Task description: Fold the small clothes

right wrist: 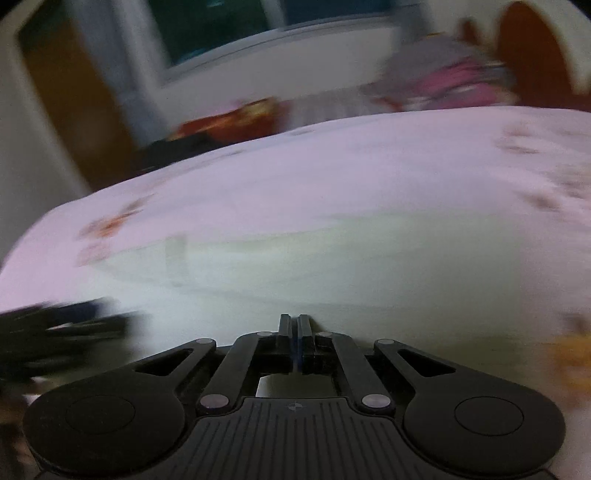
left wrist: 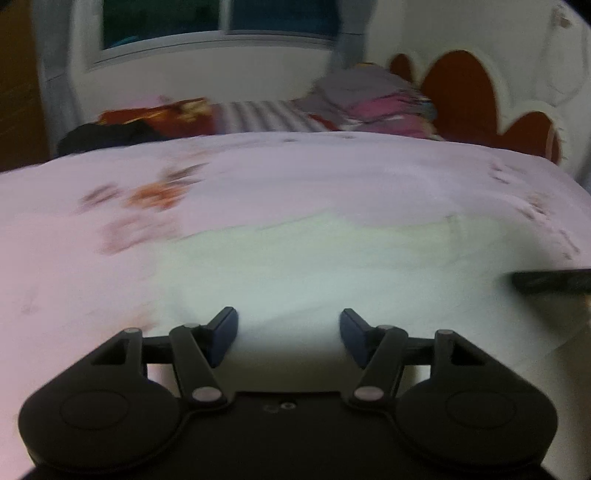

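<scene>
Lying flat, pale garment [left wrist: 295, 258] (blurred), pink bedsheet [left wrist: 258, 177]

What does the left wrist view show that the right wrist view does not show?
Only the left wrist view shows the left gripper in sharp detail, jaws open over the pale green garment, nothing between them. Only the right wrist view shows the right gripper in sharp detail, jaws shut, with no cloth visibly caught. Each view catches the other gripper only as a dark blur at its edge. Both share the garment lying on the pink sheet, the pile of clothes behind, and the window.
</scene>
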`<state>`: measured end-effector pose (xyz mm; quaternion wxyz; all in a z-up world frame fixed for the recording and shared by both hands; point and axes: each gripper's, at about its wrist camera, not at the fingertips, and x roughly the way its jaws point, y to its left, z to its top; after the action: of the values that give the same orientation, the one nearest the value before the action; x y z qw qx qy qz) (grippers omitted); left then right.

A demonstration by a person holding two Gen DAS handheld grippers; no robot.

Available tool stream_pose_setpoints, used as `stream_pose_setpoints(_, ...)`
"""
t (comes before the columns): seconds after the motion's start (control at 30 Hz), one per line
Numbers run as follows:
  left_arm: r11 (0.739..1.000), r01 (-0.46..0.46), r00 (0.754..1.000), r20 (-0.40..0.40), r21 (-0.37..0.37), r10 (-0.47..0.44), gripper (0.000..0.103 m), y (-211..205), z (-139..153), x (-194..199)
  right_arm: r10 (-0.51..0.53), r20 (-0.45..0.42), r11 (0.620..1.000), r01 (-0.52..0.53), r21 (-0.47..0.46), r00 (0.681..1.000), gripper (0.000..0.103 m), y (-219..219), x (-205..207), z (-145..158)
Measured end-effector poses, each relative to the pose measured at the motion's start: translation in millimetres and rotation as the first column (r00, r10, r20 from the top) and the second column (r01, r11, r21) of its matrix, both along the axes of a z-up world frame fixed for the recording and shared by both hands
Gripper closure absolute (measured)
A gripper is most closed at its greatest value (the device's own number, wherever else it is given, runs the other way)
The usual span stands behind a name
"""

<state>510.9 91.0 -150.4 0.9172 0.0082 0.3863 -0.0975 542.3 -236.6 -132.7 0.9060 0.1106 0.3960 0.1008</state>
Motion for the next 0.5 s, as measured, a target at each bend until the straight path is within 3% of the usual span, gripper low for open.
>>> stream_pose_setpoints(0.07, 1.0, 0.002, 1.0, 0.0, 0.01, -0.002, 0.04, 15, 2, -8, -0.09, -0.01, 0.996, 0.09, -0.01, 0.996, 0.103, -37, -7, -1)
stream_pose_setpoints(0.13, 1.0, 0.006, 1.0, 0.009, 0.023, -0.007, 0.042, 16, 6, -14, -0.1, -0.024, 0.995, 0.101, 0.011, 0.995, 0.103, -57, -13, -1)
stream_pose_setpoints(0.3, 1.0, 0.016, 0.998, 0.061, 0.013, -0.017, 0.044, 7, 27, -46, -0.094, 0.014, 0.995, 0.095, -0.012, 0.995, 0.103, -55, -35, 17)
stream_pose_setpoints(0.4, 0.997, 0.048, 0.999, -0.005, 0.058, -0.048, 0.043, -4, 13, -53, -0.092, -0.062, 0.994, 0.088, -0.058, 0.994, 0.103, -54, -39, 2)
stream_pose_setpoints(0.5, 1.0, 0.024, 1.0, -0.011, 0.014, -0.024, 0.043, 0, 18, -59, -0.105, -0.063, 0.993, 0.102, -0.055, 0.992, 0.103, -54, -44, 7)
